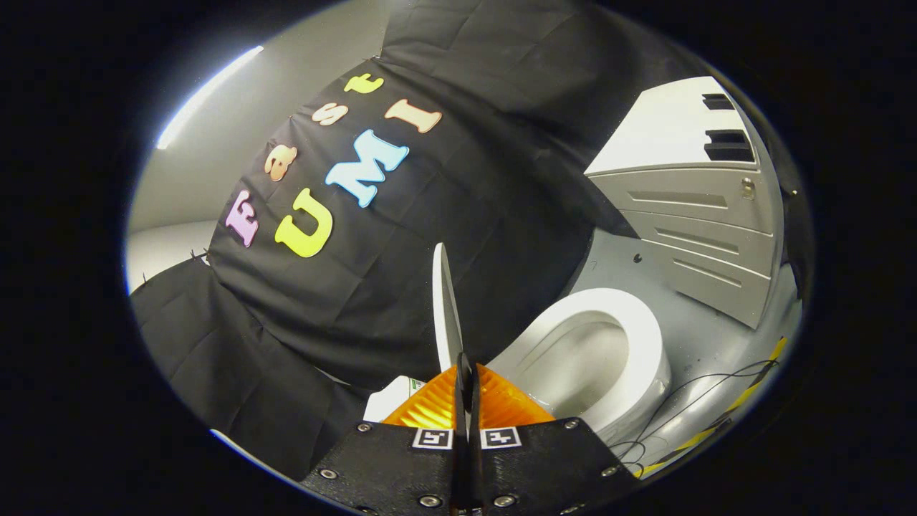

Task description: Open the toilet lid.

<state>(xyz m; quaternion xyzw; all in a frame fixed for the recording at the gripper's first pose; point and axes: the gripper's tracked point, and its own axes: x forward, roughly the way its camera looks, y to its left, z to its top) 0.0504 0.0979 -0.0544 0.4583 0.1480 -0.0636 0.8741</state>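
The white toilet lid (445, 308) stands raised, seen edge-on as a thin blade rising from between my fingers. My gripper (466, 387) is shut on the lid's edge, both fingers pressed against it. To the right of the fingers lies the white toilet seat (645, 322) around the open bowl (584, 365). A corner of the white tank (390, 405) peeks out just left of the fingers, under the black cloth wall.
A grey drawer cabinet (702, 236) with a white top stands beyond the toilet on the grey floor (706, 344). Thin black cables (688, 408) and a yellow strip (752, 390) lie on the floor near the bowl. The black cloth wall hangs close behind the lid.
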